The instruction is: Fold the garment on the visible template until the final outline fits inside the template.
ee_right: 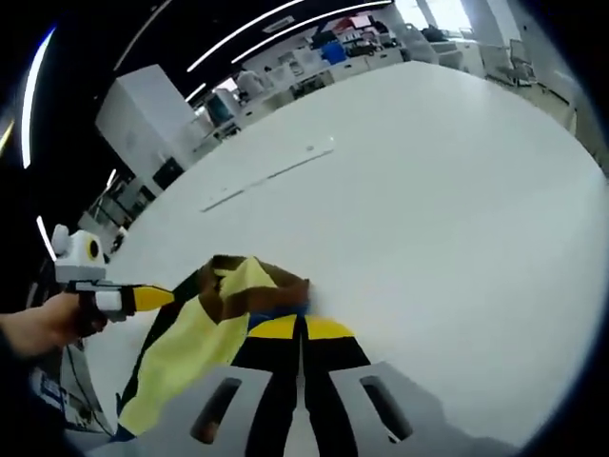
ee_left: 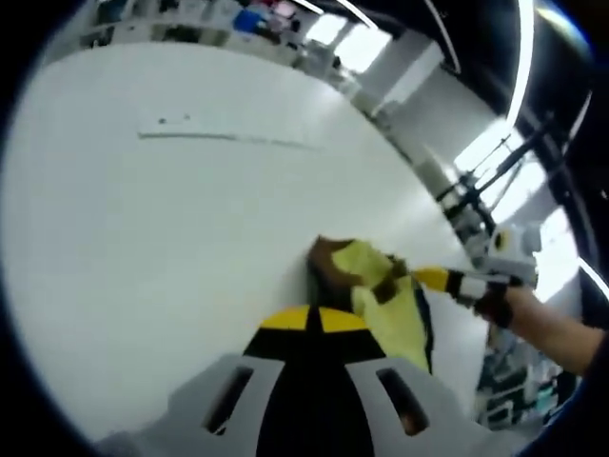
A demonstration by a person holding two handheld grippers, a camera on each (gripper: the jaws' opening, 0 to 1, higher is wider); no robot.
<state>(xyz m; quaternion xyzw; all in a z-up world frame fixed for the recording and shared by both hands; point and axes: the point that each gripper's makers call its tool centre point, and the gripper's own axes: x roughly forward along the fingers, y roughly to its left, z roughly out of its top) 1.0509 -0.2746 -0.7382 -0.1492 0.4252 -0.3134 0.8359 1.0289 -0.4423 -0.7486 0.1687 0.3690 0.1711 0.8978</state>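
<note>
Nearest, left claw (ee_left: 314, 319) and right claw (ee_right: 301, 328): yellow tips pressed together, each apparently pinching the yellow-and-brown garment (ee_left: 381, 295), bunched and lifted just ahead, lower part hanging over the white table (ee_left: 171, 219). Farther off, a faint line (ee_right: 271, 174) on the table, perhaps the template edge. Folding judged barely begun; spreading, folding, fitting inside remain.

Bench (ee_right: 457, 190): broad white surface, open on all sides of the garment (ee_right: 190, 343). Obstacles: the bunched yellow-and-brown garment itself, just ahead of both grippers; a thin pale strip (ee_right: 266, 179) lying flat farther off. Shelving and furniture (ee_right: 314, 57) stand beyond the far edge.
</note>
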